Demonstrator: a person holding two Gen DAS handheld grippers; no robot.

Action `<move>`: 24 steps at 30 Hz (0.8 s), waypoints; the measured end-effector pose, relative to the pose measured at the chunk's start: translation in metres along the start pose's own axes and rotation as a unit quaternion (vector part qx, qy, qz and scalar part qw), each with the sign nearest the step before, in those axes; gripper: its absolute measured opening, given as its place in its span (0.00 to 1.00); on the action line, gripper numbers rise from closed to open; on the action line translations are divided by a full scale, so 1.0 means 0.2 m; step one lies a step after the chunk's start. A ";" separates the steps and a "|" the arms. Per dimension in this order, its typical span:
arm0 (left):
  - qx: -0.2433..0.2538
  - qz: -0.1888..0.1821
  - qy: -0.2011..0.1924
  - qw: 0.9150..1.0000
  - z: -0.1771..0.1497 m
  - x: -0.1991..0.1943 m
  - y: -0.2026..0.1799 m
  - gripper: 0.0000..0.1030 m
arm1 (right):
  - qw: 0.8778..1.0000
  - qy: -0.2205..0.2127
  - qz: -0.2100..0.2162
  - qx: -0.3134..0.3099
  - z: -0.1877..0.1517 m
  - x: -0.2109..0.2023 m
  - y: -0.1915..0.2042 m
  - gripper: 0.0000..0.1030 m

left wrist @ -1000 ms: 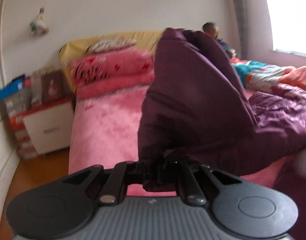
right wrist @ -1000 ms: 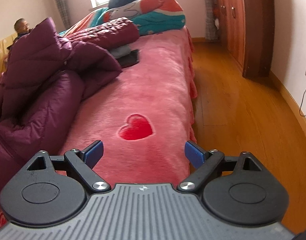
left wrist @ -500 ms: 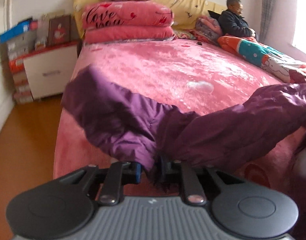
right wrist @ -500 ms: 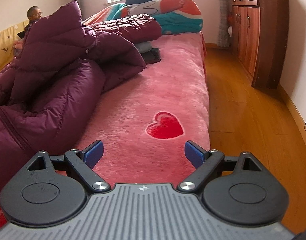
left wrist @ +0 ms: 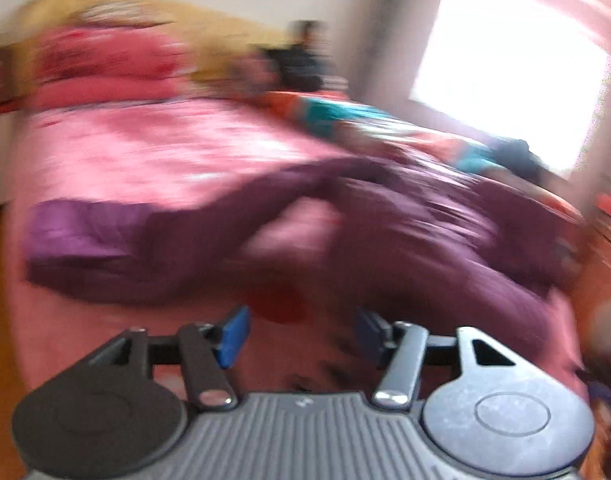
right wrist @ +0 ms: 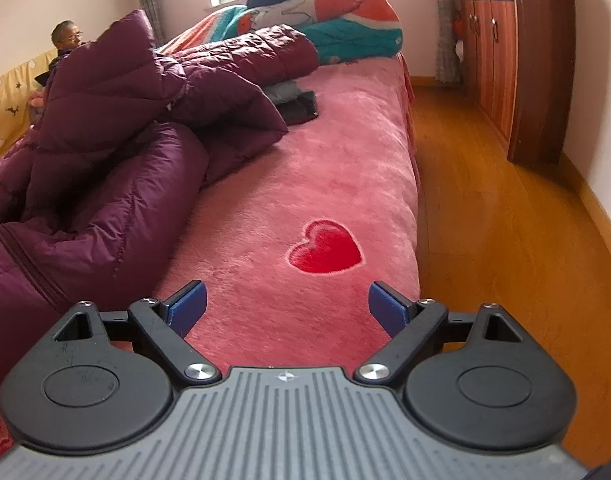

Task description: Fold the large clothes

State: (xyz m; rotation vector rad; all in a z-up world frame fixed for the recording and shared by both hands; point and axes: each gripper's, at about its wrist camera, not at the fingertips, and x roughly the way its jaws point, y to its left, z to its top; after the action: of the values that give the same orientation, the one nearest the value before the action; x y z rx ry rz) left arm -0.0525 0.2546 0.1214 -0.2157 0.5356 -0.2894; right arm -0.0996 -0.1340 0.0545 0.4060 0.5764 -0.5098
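A large dark purple quilted down coat (left wrist: pixel 385 232) lies spread across the pink bed (left wrist: pixel 145 152); the left wrist view is badly blurred. One sleeve (left wrist: pixel 89 240) stretches out to the left. My left gripper (left wrist: pixel 301 336) sits just short of the coat, its jaws opening with nothing between them. In the right wrist view the coat (right wrist: pixel 117 168) is bunched on the left of the bed (right wrist: pixel 325 184). My right gripper (right wrist: pixel 287 308) stands open and holds nothing, above the blanket near a red heart (right wrist: pixel 325 248).
A person (right wrist: pixel 67 38) sits at the head of the bed. Pink pillows (left wrist: pixel 105 64) lie stacked there. A colourful quilt (right wrist: pixel 337 24) and dark folded items (right wrist: pixel 293 104) lie further along. A wooden cabinet (right wrist: pixel 513 52) stands across the wood floor (right wrist: pixel 505 240).
My left gripper let go of the purple coat and pulled back, swinging right; the lifted fabric now lies on the bed. The right gripper stayed open and nearly still.
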 end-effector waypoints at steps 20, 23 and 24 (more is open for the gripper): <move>0.120 -0.090 0.042 0.988 -0.20 0.28 -0.24 0.74 | 0.999 0.023 0.008 0.043 0.00 -0.01 -0.15 1.00; 0.129 -0.085 0.039 0.987 -0.19 0.34 -0.26 0.79 | 0.998 0.031 0.015 0.046 0.00 0.01 -0.15 1.00; 0.133 -0.080 0.038 0.987 -0.18 0.38 -0.28 0.81 | 0.998 0.032 0.017 0.045 0.00 0.01 -0.14 1.00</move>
State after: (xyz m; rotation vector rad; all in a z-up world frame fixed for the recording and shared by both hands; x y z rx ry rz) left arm -0.0217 0.1732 0.0708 0.0115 0.5501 -0.5219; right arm -0.1136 -0.1574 0.0474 0.5180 0.6085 -0.4923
